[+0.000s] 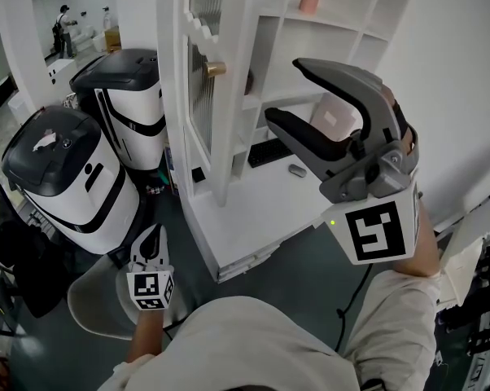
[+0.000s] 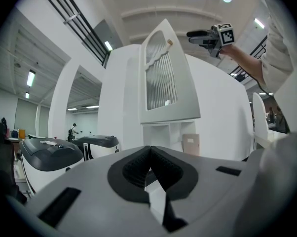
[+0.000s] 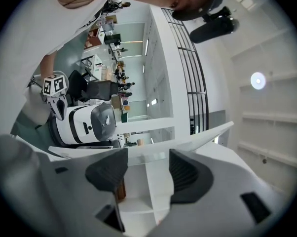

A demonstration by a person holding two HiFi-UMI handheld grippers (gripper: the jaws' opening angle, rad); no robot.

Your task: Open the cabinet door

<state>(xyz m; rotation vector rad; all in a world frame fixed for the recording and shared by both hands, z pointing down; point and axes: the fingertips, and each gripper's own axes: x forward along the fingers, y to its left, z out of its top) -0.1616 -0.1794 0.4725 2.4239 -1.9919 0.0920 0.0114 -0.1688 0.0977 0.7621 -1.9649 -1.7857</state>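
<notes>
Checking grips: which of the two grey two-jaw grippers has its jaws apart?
The right gripper, beside the open white cabinet door; the left gripper, down low, is shut.

— What lies ahead of the left gripper (image 2: 150, 153)?
— Its jaws are together with nothing between them. Beyond and above stands the cabinet door (image 2: 164, 78), open, with ribbed glass.
— And to the sides?
— The right gripper (image 2: 192, 34) is high to the right. Black-and-white machines (image 2: 52, 154) sit low to the left.

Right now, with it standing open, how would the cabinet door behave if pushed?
The cabinet door would likely swing as one rigid panel, not flex. Its ribbed glass pane looks fragile, so a push there seems risky. The round brass knob looks smooth, possibly slippery to pinch.
</notes>
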